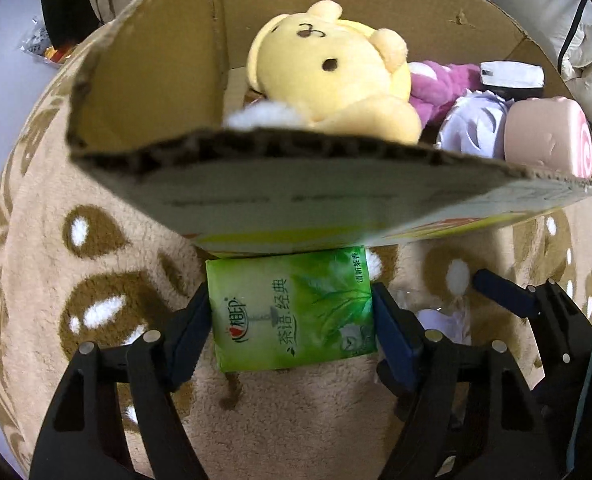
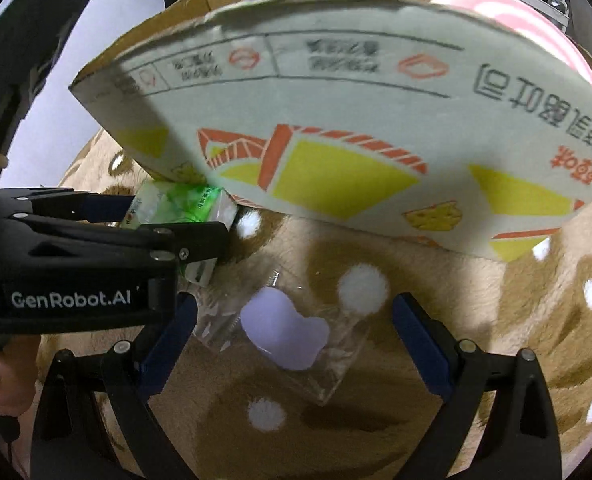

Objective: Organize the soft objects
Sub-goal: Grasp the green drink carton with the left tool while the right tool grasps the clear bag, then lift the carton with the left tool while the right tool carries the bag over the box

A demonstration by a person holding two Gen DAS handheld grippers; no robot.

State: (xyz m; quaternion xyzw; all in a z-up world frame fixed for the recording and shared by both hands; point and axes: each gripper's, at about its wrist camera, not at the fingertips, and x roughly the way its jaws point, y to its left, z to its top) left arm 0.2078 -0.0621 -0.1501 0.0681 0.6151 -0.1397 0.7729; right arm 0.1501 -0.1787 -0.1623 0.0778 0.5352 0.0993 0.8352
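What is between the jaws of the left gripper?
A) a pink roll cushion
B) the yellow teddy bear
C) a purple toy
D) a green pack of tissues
D: the green tissue pack lies on the rug just outside the cardboard box, with the left gripper jaws against its two sides; the yellow bear is inside the box.

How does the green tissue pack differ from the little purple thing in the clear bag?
The green tissue pack is a printed, opaque rectangle; the purple item in the clear bag is plain and rounded, seen through its wrapper. The tissue pack lies against the cardboard box, while the bag lies further out. The left gripper closes on the tissue pack; the right gripper stands open around the bag. Both lie on the plush rug.
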